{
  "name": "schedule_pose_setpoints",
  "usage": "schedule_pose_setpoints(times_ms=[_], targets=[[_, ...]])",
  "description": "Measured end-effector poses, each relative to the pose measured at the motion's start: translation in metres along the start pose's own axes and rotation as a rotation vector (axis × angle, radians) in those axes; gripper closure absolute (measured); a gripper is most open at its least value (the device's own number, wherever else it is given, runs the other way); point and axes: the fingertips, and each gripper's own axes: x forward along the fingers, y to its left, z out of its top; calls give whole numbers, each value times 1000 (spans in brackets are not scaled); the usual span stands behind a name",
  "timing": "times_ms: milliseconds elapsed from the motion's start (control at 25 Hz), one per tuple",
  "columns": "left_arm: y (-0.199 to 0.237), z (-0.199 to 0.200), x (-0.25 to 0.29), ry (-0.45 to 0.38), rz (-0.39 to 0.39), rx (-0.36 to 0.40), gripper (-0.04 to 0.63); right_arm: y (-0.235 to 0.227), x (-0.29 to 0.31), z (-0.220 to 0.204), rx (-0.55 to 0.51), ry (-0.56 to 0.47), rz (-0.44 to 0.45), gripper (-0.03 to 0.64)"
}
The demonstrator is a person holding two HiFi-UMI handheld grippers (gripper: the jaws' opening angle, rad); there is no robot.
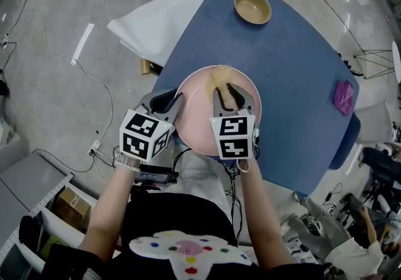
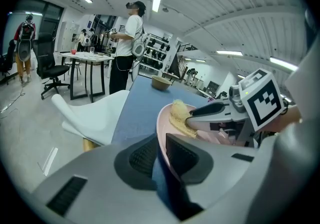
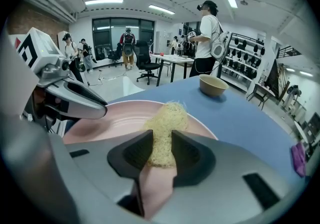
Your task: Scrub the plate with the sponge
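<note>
A pink plate point(image 1: 197, 116) lies at the near edge of the blue table point(image 1: 288, 66), partly over the edge. My left gripper point(image 1: 172, 102) is shut on the plate's left rim, which runs between its pads point(image 2: 182, 155). A yellowish fibrous sponge point(image 1: 220, 75) rests on the far part of the plate. My right gripper point(image 1: 225, 89) reaches over the plate and is shut on the sponge's near end. In the right gripper view the sponge point(image 3: 167, 120) sits pinched between the jaws over the plate point(image 3: 110, 118). The left gripper view shows the sponge point(image 2: 177, 115) under the right gripper point(image 2: 210, 110).
A tan bowl point(image 1: 252, 7) stands at the table's far end. A purple cloth point(image 1: 343, 97) lies near the right edge. A white chair point(image 1: 160, 22) stands against the table's left side. People, desks and office chairs fill the room behind.
</note>
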Motion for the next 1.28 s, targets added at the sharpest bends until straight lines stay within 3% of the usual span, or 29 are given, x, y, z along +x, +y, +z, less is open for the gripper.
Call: schedule_pose_setpoints(times_ms=[720,1040,1280], targets=[[-1,3,3,-12,-39,-54,535,80,-6,-3,-126,14,195,502],[1,5,4,-10,-50,-38,535,101,-19,-18,-108,44,227,502],[1,4,4,-4,-58,-22,537,113,-36,-40,-168,89,253,502]])
